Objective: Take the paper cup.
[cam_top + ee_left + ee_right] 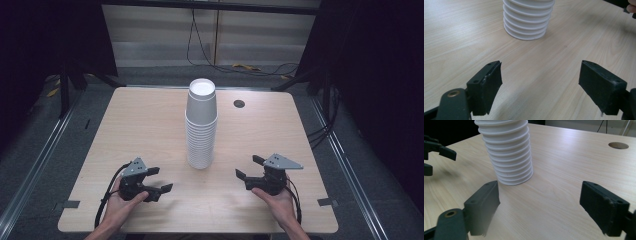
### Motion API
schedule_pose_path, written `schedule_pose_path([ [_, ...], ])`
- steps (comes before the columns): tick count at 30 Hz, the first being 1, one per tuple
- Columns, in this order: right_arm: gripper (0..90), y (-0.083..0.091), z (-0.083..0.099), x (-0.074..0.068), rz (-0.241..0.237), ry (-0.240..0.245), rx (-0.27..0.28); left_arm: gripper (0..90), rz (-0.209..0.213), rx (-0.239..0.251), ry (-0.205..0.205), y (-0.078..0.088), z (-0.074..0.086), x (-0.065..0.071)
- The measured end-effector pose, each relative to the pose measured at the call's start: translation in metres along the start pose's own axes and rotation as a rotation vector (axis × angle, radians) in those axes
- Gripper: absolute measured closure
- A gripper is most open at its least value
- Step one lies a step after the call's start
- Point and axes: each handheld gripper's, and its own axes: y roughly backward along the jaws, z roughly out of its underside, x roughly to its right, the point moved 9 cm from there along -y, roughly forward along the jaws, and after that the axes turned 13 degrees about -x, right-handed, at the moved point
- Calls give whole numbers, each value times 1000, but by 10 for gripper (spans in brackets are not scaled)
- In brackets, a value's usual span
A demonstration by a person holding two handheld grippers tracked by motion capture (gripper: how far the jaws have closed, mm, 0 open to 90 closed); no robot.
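Standing upright at the centre of the high view, the stack of white paper cups (201, 125) rests mouth-down on the pale wooden worktop (125, 130), its many nested rims forming ridges along the lower half, with a round grommet hole (239, 104) to its upper right. The left tool (159, 181) sits at the lower left of that view and the right tool (248, 167) at the lower right, each held in a hand just above the wood and well apart from the stack. In both gripper views the two black jaws stand wide apart with bare wood between them, holding nothing; the log's near-closed figure for the left does not match what shows. The stack appears at the top centre of the left gripper view (528, 20) and at the upper left of the right gripper view (506, 152). Such cups are likely light, thin-walled and easily crushed, and the tall column could tip. A gentle hold across the smooth wall of the top cup, above the ridges, looks best, while the other tool steadies the ridged base.
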Motion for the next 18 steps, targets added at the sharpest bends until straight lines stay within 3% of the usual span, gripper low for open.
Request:
schedule_pose_path([
  [2,134,0,1,1,-35,-7,-17,157,14,-8,12,-1,-1,-1],
  [4,134,1,1,3,-37,-18,-20,157,4,-5,2,0,-1,-2],
  [7,136,5,-5,4,-42,-31,11,157,12,-13,-7,-2,1,1],
  [13,144,11,-18,-4,-49,-1,33,157,13,-11,-69,-2,1,8],
  [18,142,15,-32,-8,-58,9,51,158,16,-11,-75,-2,4,8],
])
